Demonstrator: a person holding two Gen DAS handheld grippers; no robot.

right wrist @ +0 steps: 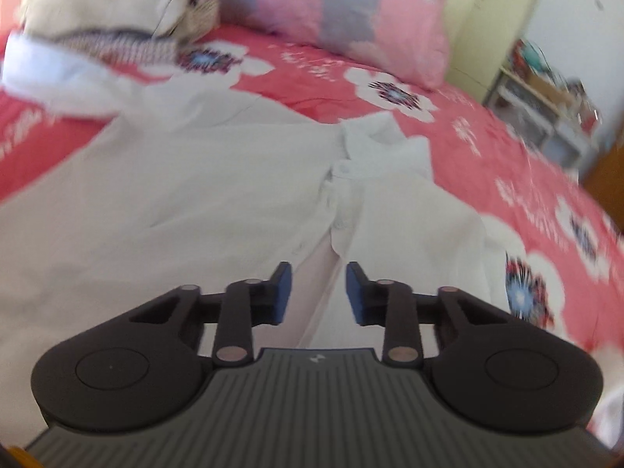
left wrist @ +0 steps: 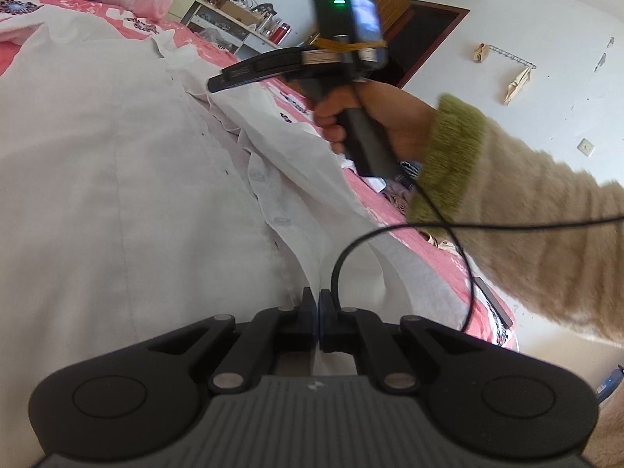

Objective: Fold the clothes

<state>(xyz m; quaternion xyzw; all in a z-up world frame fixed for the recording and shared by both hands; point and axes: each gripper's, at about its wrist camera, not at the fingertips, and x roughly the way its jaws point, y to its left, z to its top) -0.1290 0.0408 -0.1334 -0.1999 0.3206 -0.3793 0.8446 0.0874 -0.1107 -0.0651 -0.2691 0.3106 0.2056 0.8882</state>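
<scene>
A white button-up shirt [left wrist: 128,179] is lying spread on the pink floral bedspread [right wrist: 507,163]. At the shirt's near hem, the left gripper [left wrist: 315,312] is clenching the front edge. Right of the button placket [left wrist: 269,202], the right gripper [right wrist: 318,292] is hovering, jaws parted and empty; it should be pinching that loose panel edge before folding inward

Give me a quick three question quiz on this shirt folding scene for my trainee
1. True or false: the left gripper is shut on the white shirt.
2. The bedsheet is mainly: A pink, B green, C black?
3. What is between the right gripper's pads?

Key: 1 true, it pinches the shirt's edge. 2 A. 3 Nothing; the pads stand apart above the shirt's button placket.
</scene>
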